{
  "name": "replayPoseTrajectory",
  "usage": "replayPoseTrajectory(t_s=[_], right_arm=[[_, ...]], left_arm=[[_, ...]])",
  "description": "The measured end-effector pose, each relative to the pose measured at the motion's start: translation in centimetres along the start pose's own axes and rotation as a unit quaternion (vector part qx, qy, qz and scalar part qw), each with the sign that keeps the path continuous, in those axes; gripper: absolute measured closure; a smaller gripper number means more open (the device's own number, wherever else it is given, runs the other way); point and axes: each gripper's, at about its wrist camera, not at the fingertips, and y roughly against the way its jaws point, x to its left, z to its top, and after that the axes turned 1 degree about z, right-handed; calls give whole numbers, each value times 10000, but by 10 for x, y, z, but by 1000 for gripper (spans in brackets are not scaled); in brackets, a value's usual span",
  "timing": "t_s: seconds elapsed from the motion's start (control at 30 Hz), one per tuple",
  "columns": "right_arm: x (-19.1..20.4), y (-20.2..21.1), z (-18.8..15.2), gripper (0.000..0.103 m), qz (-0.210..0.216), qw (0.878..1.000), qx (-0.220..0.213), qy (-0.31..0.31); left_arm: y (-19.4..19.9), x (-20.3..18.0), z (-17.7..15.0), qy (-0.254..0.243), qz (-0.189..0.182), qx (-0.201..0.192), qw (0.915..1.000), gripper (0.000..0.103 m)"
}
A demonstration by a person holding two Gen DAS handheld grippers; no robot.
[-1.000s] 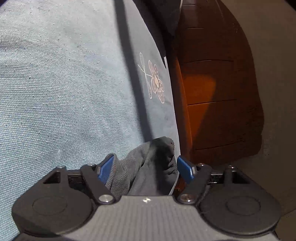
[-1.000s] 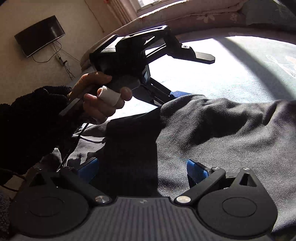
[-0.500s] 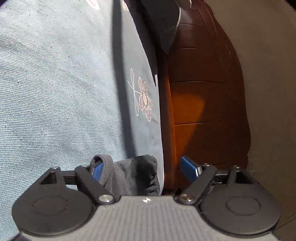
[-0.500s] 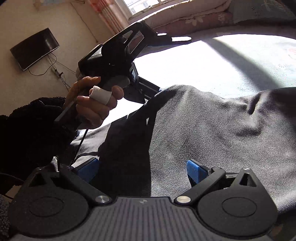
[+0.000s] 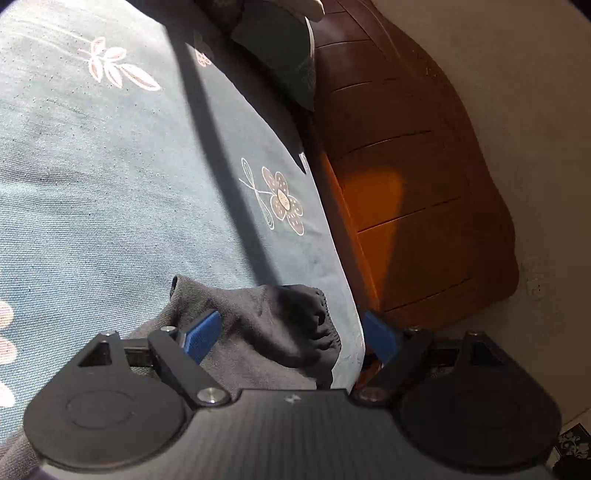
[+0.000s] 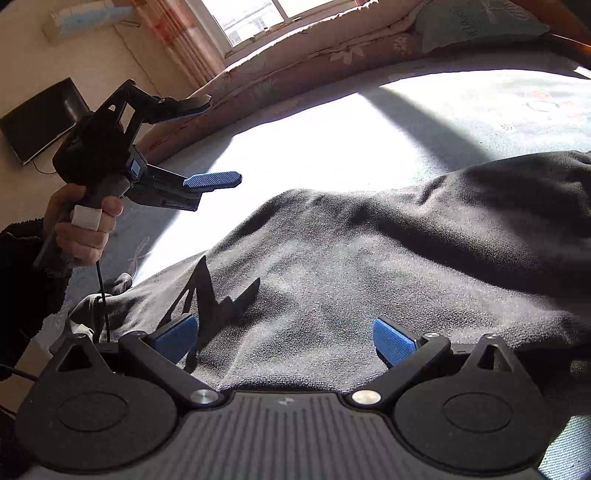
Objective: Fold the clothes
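The left gripper (image 6: 218,140) hangs released at ten o'clock, jaws just opening, while the right gripper (image 6: 284,339) gapes empty over the dark gray sweater (image 6: 369,258).

No lettering reads clearly; the print on the far pillow (image 6: 480,22) is too small to make out.

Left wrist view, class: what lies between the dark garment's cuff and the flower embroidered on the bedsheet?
Only bare blue bedsheet, crossed by a dark band of shadow, lies between the garment's cuff and the embroidered flower; the left wrist view shows this.
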Motion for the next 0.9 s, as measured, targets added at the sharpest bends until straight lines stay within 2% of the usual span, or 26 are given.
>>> replayPoseTrajectory(t_s=[0.1,0.13,0.17,0.23,0.3,0.4,0.53,0.63,0.7,0.77,0.9], right_arm=[[-7,9,-6,0,-184,9998,36,-112],[-9,13,-9,0,-249,9996,49,-153],[-11,18,-12,0,-313,9993,61,-193],[-17,30,-19,0,-431,9987,39,-278],[-19,43,-20,0,-503,9983,-95,-293],[-23,57,-10,0,-782,9959,-351,-273],[-36,73,5,0,-1234,9888,-731,-419],[-58,92,-5,0,-1137,9838,-971,-986],[-74,103,-17,0,-904,9781,-1116,-1503],[-89,110,-25,0,-751,9710,-1278,-1877],[-126,114,-26,0,-351,9492,-1684,-2636]], left_arm=[[-20,8,-12,-146,782,93,9968,19],[-27,15,-16,-111,1216,139,9924,21],[-30,20,-19,-66,1411,137,9899,25],[-23,19,-20,-52,1333,55,9911,24],[-12,3,-23,-335,1211,45,9921,22],[-2,-24,-34,-864,1317,85,9875,20],[-18,-52,-67,-1722,1754,73,9693,20],[-22,-53,-97,-2142,2010,304,9554,20],[-24,-48,-110,-2136,2112,485,9526,20],[-28,-36,-118,-1920,2151,589,9557,20],[-16,-24,-114,-1353,1910,383,9715,19]])
